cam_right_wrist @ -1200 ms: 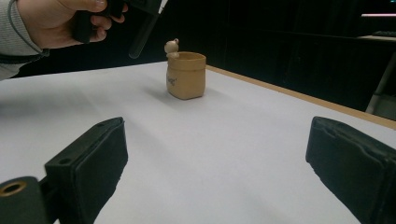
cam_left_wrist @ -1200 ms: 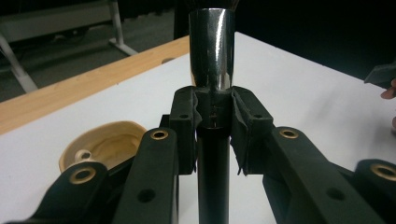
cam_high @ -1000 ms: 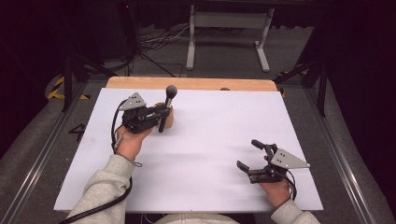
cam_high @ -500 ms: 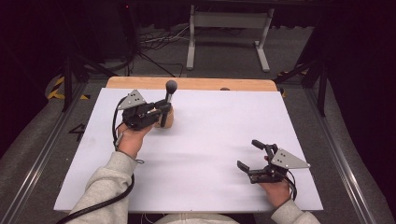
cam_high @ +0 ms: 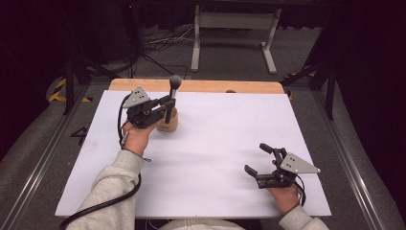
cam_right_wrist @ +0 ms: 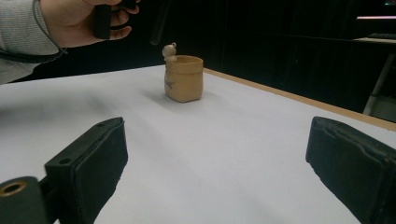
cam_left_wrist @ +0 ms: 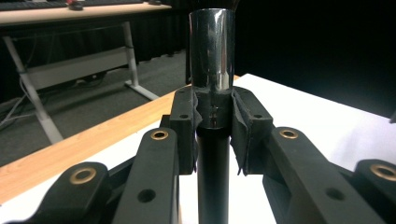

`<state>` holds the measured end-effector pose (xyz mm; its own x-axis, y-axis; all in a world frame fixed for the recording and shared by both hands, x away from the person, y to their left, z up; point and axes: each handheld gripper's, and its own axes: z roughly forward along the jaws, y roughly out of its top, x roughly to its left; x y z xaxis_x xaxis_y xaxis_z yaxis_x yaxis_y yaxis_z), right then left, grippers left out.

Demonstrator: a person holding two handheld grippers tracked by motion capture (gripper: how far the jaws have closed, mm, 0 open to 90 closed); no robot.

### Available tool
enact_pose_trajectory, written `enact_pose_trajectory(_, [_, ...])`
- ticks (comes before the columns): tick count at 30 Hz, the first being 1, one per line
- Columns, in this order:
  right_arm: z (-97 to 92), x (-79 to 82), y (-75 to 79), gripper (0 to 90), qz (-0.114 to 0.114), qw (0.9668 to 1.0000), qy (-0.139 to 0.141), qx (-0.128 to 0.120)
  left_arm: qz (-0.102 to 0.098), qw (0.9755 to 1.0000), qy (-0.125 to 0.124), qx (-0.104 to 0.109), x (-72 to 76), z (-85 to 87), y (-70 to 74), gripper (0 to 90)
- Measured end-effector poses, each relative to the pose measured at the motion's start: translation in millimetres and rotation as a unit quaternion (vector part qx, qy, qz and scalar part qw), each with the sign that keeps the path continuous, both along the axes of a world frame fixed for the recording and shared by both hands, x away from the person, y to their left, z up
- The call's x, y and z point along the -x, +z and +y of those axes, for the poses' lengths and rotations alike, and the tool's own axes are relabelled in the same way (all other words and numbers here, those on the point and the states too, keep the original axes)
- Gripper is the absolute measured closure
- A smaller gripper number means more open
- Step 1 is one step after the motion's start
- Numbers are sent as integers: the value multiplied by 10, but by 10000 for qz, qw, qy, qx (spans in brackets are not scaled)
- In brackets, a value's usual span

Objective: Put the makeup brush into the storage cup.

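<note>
On the bench point(cam_high: 215, 143), the left claw point(cam_high: 168, 106) clamps a brush point(cam_high: 171, 98) upright over the pot point(cam_high: 168, 122); the right claw point(cam_high: 261, 160) rests wide and empty, well apart. A tilted or off-centre brush could catch the rim and tip the light pot. The brush's lower end is hidden.

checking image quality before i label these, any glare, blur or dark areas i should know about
High view: the white table is evenly lit, the room beyond is almost black. Left gripper view: bright streaks of glare on the brush's chrome ferrule, with its tip cut off at the top edge. Right gripper view: the near jaws are soft, the tan pot is fairly sharp, and the brush handle above it is a faint smear.
</note>
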<state>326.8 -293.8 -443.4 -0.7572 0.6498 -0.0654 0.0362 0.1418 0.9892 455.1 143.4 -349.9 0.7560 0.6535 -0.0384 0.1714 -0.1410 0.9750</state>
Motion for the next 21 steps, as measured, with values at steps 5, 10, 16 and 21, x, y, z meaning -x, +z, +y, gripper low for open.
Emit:
enact_pose_trajectory(5, [-21,3,-9,58,21,10000,-3,-32,-117,9999,101,43,-53,6,12,729])
enact_pose_trajectory(10, [-44,9,-13,58,36,10000,-21,-66,-136,9996,251,36,-119,0,10,729])
enact_pose_trajectory(16, [-51,18,-13,58,37,10000,-25,-68,-193,9991,375,86,-186,-14,33,729])
enact_pose_trajectory(21, [-59,19,-11,58,37,10000,-26,-82,-216,9988,441,53,-238,-29,30,729])
